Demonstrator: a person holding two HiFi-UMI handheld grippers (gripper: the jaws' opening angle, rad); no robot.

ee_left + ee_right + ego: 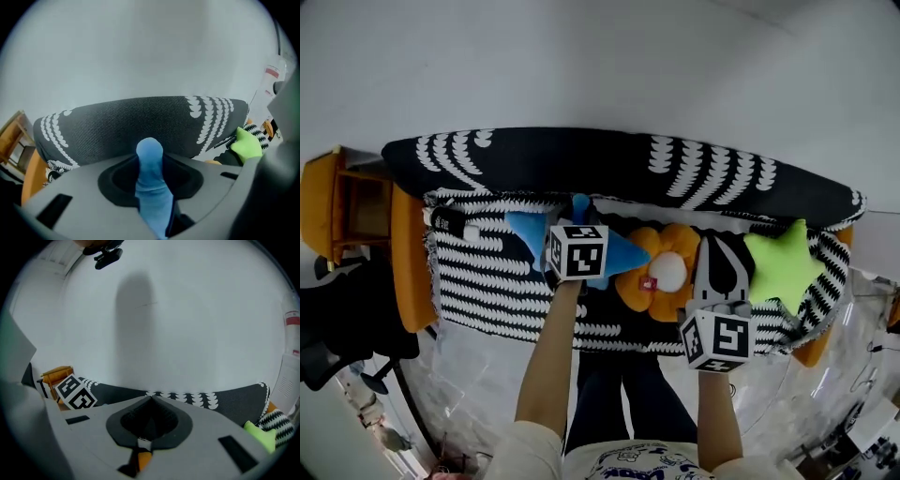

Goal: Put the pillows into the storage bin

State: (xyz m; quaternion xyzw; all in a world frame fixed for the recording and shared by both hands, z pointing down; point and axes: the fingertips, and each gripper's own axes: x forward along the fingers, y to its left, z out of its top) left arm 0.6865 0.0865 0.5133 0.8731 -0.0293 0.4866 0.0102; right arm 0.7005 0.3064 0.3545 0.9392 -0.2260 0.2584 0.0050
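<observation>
Three pillows are lying on the striped sofa (pixel 492 286): a blue star pillow (pixel 626 253) at the left, an orange flower pillow (pixel 667 274) in the middle and a green star pillow (pixel 780 264) at the right. None of them is sitting in a bin yet, so the task is looking barely begun.

The left gripper (pixel 150 161) is clamping one arm of the blue star pillow. Its jaws are standing partly apart with the blue fabric bunched between them and poking out past the tips. It is pointing steeply down over the seat, near the backrest.

The right gripper (pixel 719 267) is hovering between the flower pillow and the green star pillow. Its jaws are meeting at the tips. A sliver of orange and white is showing at their root, but I cannot tell whether that is an edge of the flower pillow or nothing held at all.

The step in hand seems to be the pickup of the first pillow, the blue one. Next it is needing a lift clear of the seat and a carry to the bin. Clear plastic (pixel 478 370) is showing low beside the person's legs and may be that bin, though this is uncertain. Because the hold is only on one floppy arm, the pillow is likely to dangle and swing, so a slow carry is looking wise.
</observation>
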